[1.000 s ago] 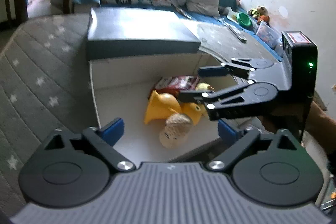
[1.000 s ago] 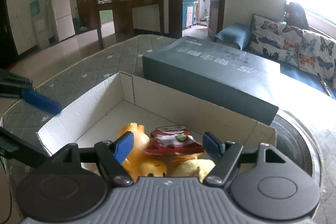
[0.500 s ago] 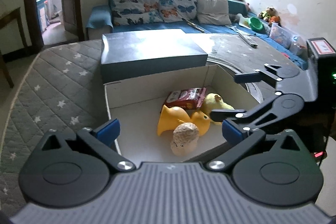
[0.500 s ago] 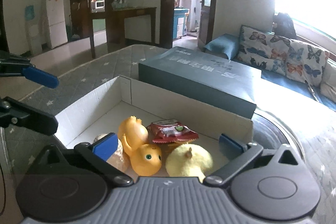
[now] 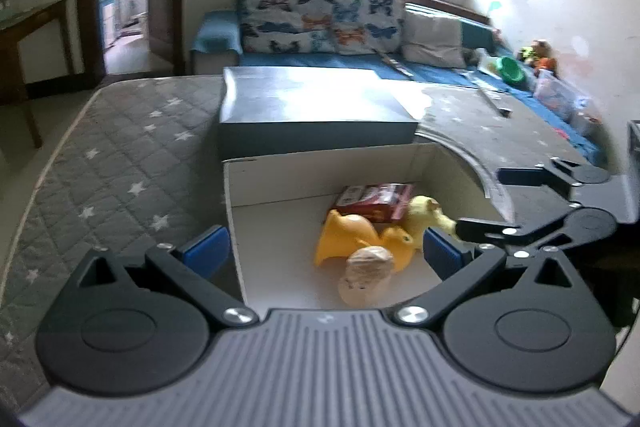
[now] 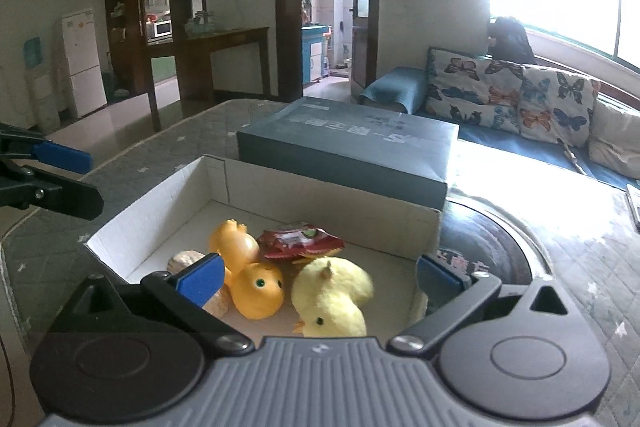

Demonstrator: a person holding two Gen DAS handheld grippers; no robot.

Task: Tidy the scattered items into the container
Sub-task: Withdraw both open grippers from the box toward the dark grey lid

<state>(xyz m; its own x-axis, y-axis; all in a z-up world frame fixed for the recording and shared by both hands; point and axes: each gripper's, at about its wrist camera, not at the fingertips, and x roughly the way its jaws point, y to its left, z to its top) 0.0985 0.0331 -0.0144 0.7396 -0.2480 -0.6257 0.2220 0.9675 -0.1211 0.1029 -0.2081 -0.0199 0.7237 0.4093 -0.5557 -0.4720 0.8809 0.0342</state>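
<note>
Since the earlier frames both sets of jaws have just been opening and now stand wide with nothing between them. The right gripper (image 6: 320, 277) has drawn back from over the box, leaving the yellow chick in it, and both views have tipped up to show more of the room.

Quilted grey star-print cover (image 5: 120, 163): bears everything on the work surface.

Dark blue-grey flat box (image 6: 348, 151): closed, lies just behind the open box, apparently touching its far wall.

White cardboard box (image 5: 320, 175): open-topped, shallow, plain white inside. All four items lie in its right-hand half as the left wrist view shows it; the left half of the floor is bare.

Contents, largest first:
- Orange rubber duck (image 6: 250, 277): glossy, lying on its side, green eye visible in the right wrist view, tail end toward the far wall.
- Yellow chick (image 6: 332, 297): fuzzy plush, pale yellow, small orange beak, touching the duck's side.
- Red snack packet (image 6: 300, 241): crinkled foil, flat against the far wall, behind duck and chick.
- Tan round toy (image 5: 366, 277): beige, rough-textured, nearest the left gripper (image 5: 322, 253), touching the duck. Exact type not resolvable.

Left gripper: fingers spread fully, empty, hovering at the box's near edge. Right gripper: fingers spread fully, empty, above the near corner of the box; blue pads (image 6: 200, 277) clear of all toys.
</note>
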